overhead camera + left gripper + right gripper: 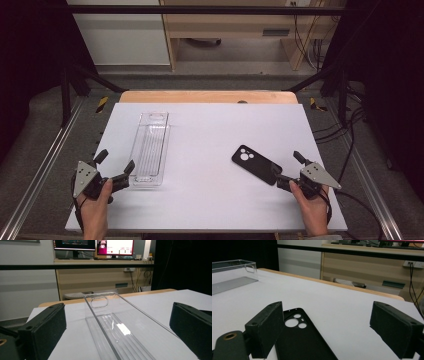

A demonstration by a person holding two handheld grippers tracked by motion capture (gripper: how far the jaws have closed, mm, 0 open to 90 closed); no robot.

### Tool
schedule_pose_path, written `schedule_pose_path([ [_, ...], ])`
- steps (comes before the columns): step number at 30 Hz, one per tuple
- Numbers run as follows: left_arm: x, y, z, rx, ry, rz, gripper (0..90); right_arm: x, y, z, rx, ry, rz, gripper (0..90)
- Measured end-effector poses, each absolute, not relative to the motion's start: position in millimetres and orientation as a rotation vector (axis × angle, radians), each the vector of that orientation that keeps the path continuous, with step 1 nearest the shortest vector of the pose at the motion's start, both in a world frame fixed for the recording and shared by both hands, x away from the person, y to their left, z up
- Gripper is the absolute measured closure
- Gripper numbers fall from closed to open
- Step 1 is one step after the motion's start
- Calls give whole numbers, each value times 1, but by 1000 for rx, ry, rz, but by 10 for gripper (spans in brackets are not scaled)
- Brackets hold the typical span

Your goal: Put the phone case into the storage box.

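Note:
A clear plastic tray (pixel 150 145) lies lengthwise on the left half of the white table (pixel 215 130), empty, with a handle cut-out at its far end. My left gripper (pixel 116 161) is open beside the tray's near left corner. In the left gripper view the tray (pixel 100 302) runs away ahead of the left gripper (pixel 117 332), between its wide-spread jaws. A black phone case (pixel 256 164) lies camera holes up at the right. My right gripper (pixel 286 163) is open just behind its near end. In the right gripper view the case (pixel 299 340) lies partly behind the left jaw of the right gripper (pixel 332 327).
The table's wooden far edge (pixel 207 96) meets a black frame bar (pixel 200 9). Aluminium rails (pixel 45 165) run along both sides, and cables (pixel 350 130) hang at the right. A wooden desk with monitors (pixel 95 245) stands beyond. The tray (pixel 232 272) also appears far left in the right gripper view.

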State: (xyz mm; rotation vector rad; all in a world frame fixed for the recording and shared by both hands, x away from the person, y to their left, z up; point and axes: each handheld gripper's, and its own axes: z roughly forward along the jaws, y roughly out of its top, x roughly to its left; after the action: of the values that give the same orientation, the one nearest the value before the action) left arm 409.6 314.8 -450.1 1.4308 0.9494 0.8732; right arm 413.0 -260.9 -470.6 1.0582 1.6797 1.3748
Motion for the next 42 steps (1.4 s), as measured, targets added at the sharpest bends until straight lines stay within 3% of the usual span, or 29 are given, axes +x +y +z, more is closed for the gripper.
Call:
schedule_pose_path([
  [12, 405, 317, -453, 1429, 952, 867, 3, 402, -249, -453, 1100, 1814, 1228, 92],
  [15, 405, 318, -452, 1419, 954, 886, 3, 403, -240, -446, 1073, 1884, 1135, 145],
  [28, 406, 318, -454, 1420, 956, 873, 3, 429, -223, -414, 960, 2200, 1035, 112],
  [42, 406, 314, -454, 1439, 944, 862, 3, 446, -215, -429, 880, 2459, 803, 148],
])
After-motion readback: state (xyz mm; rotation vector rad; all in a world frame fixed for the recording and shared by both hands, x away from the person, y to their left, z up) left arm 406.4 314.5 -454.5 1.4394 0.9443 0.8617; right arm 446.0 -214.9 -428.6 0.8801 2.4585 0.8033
